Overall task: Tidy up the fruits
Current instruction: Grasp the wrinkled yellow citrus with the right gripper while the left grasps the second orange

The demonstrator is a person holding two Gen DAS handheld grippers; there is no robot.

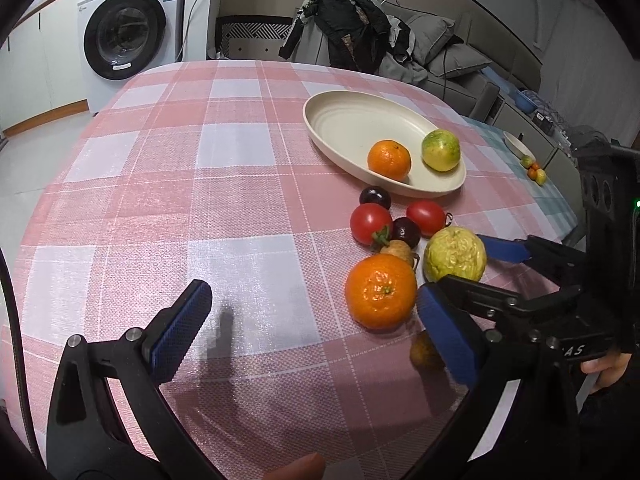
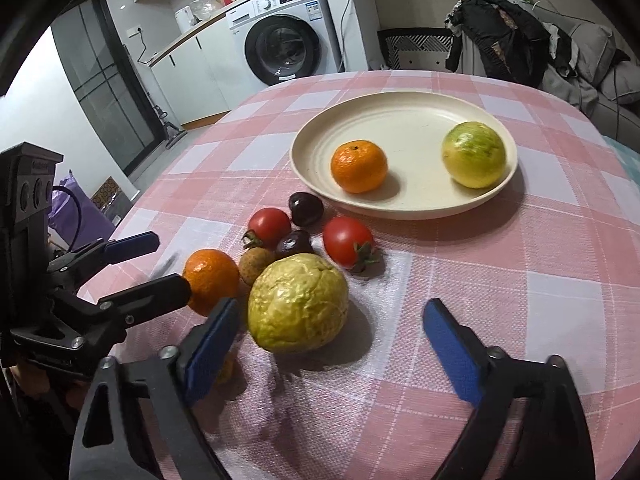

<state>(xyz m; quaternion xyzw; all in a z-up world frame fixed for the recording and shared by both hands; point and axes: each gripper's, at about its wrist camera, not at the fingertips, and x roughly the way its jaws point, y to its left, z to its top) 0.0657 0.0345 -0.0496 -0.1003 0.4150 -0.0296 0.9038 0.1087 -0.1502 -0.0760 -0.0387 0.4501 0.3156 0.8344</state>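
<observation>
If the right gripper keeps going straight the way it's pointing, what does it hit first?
Probably the wrinkled yellow-green fruit, lying just ahead between the open right gripper fingers, nearer its left finger. Depth is uncertain.

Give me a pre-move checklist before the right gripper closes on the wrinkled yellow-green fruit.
1. Right gripper open: ok, both pads stand clear of the fruit.
2. Wrinkled yellow-green fruit between the right fingers: ok, though it sits nearer the left-side pad.
3. Neighbours clear of the grip: not ok, the small brown fruit and the orange on the cloth crowd that same side.
4. Left gripper out of the way: cannot tell; it is open, with one finger next to the orange.
5. Room on the plate: ok, only an orange and a green fruit lie on it.
</observation>
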